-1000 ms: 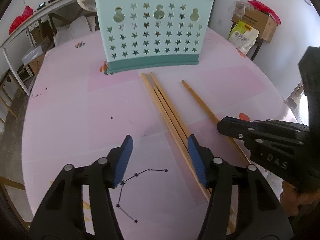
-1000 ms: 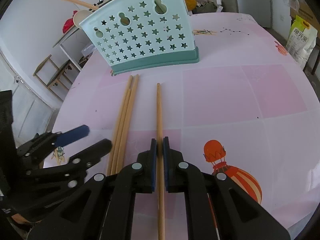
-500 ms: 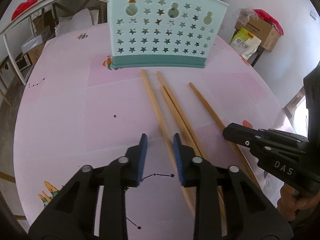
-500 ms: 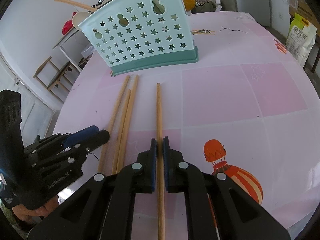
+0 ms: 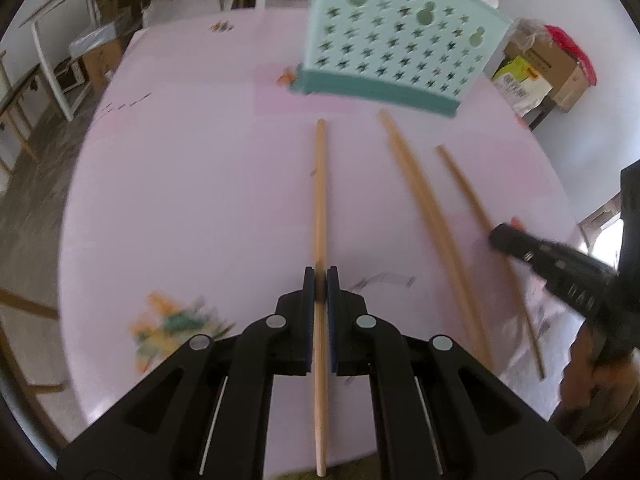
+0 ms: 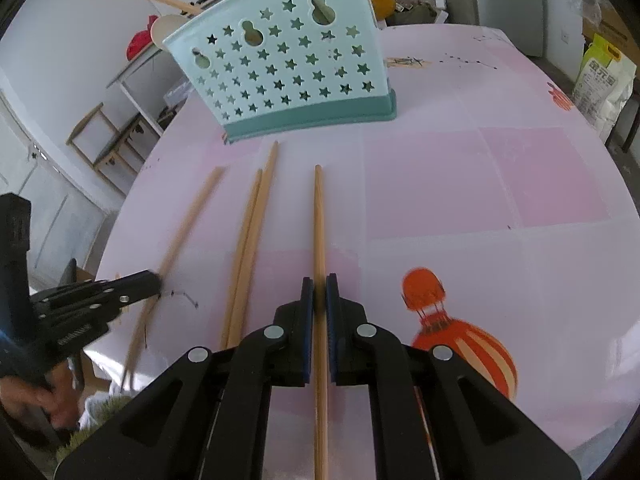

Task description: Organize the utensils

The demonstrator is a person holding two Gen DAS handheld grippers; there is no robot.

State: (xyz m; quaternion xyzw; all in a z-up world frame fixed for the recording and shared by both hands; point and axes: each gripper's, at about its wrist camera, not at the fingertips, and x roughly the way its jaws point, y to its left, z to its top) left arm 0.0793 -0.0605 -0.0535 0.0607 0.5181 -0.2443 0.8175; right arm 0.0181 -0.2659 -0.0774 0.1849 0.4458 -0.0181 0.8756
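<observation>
Chopsticks: four on the pink table (image 6: 500, 168), near side of the holder (image 6: 288, 80).
Left wrist view: left gripper (image 5: 320, 280) clamped on a chopstick (image 5: 320, 192), tip pointing far, left of the holder; image blurred.
Right wrist view: right gripper (image 6: 319, 286) pinched on its chopstick (image 6: 318, 220); loose pair (image 6: 250, 240) lies just left.
Advice: lift each stick clear, tip it upright over the holder's open top, then release.
</observation>
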